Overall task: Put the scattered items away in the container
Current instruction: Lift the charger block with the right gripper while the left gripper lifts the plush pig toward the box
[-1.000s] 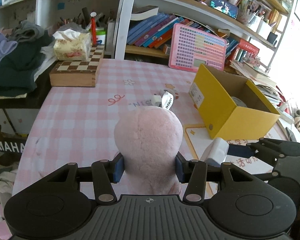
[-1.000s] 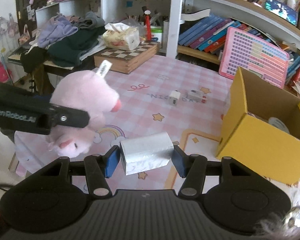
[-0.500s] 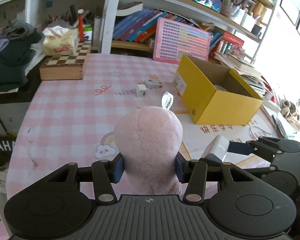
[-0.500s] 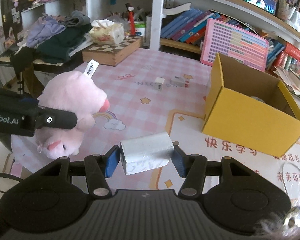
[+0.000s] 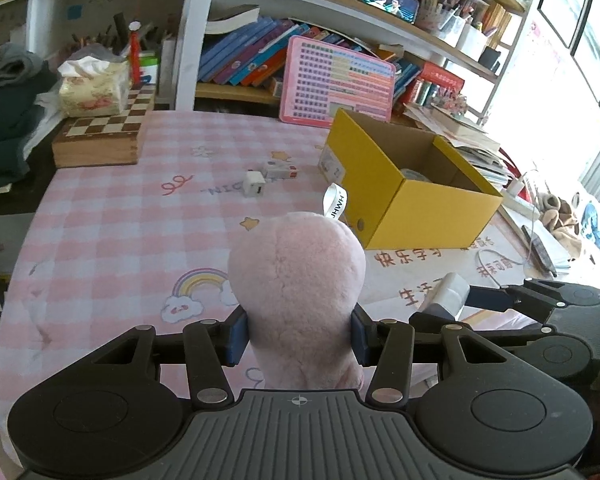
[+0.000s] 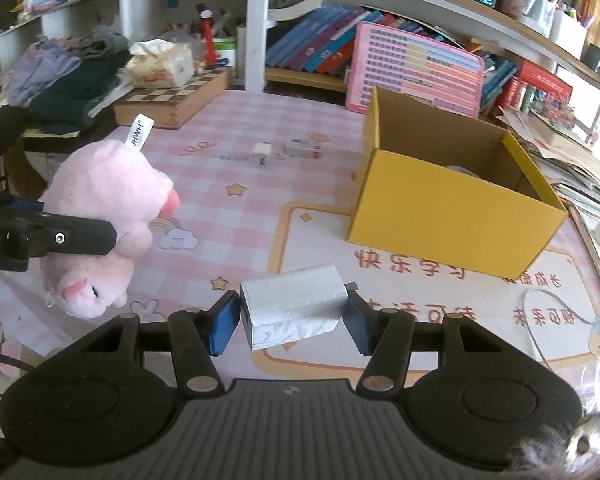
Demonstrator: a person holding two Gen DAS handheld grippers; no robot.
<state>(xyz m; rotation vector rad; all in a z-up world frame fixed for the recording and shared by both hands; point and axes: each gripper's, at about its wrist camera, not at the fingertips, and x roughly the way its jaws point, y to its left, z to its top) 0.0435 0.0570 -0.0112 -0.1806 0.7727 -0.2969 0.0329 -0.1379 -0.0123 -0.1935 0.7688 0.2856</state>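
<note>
- Left gripper: jaws clamped on the pink plush pig, blue pads sunk into its soft sides, toy held clear of the counter.
- Right gripper: jaws closed on a silver-wrapped packet, gripped by its two short ends, long axis running straight across from pad to pad.
- Yellow box open at the top, standing ahead and to the right of both loads, something pale already lying inside near the far wall.
- In the right wrist view, box just beyond and right of the packet, with only a bare strip of printed mat between; in the left wrist view, box further ahead and right of the plush.
- By judgement, right gripper nearer the box and better lined up for the first drop; plush set further left, with the right gripper between it and the box's near corner.
- Box's long side angled away to the right, so likely a forward-and-right carry over the near wall, then a release above the open cavity.
- Packet held crosswise, narrower than the box mouth by the look of it; no turn seemingly needed.
- Still on the counter, well beyond both loads: a small white cube plug and a small white box with red print, just beside each other, left of the yellow box.
</note>
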